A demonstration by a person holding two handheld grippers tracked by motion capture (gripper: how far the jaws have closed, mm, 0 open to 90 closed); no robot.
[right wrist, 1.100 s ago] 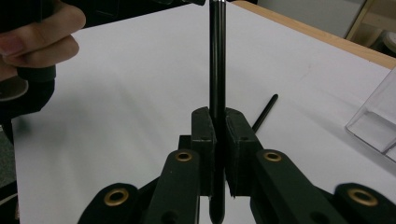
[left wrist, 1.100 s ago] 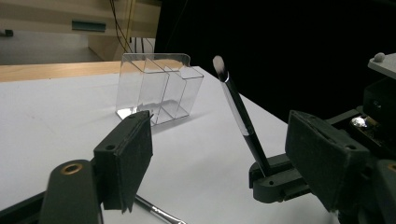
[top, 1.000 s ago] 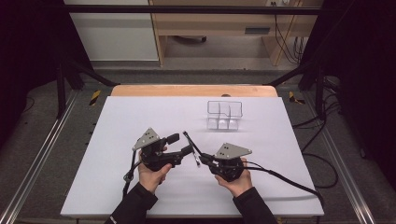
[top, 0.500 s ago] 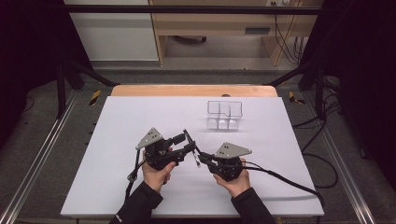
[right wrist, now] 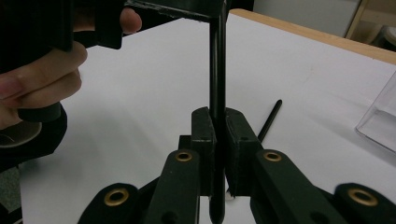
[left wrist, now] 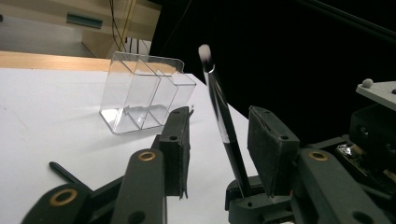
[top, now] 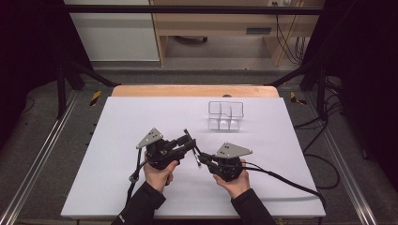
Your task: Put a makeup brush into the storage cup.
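Fingers of the right gripper [right wrist: 217,135] are closed tight on the slim black-handled brush with a white tip [left wrist: 223,121], clamping its handle between both pads. Fingers of the left gripper [left wrist: 219,140] stand apart, with the brush handle rising through the gap between them and touching neither pad as far as the left gripper view shows. On the high view, both grippers sit nearer the person than the clear plastic organiser with several compartments [top: 225,115], the left gripper [top: 180,144] to the left of the right gripper [top: 202,157], their tips close together around the brush. The organiser stands upright on the white table sheet [top: 141,117], well apart from both grippers. A second thin black stick [right wrist: 270,120] lies flat on the sheet, between the grippers and the organiser.
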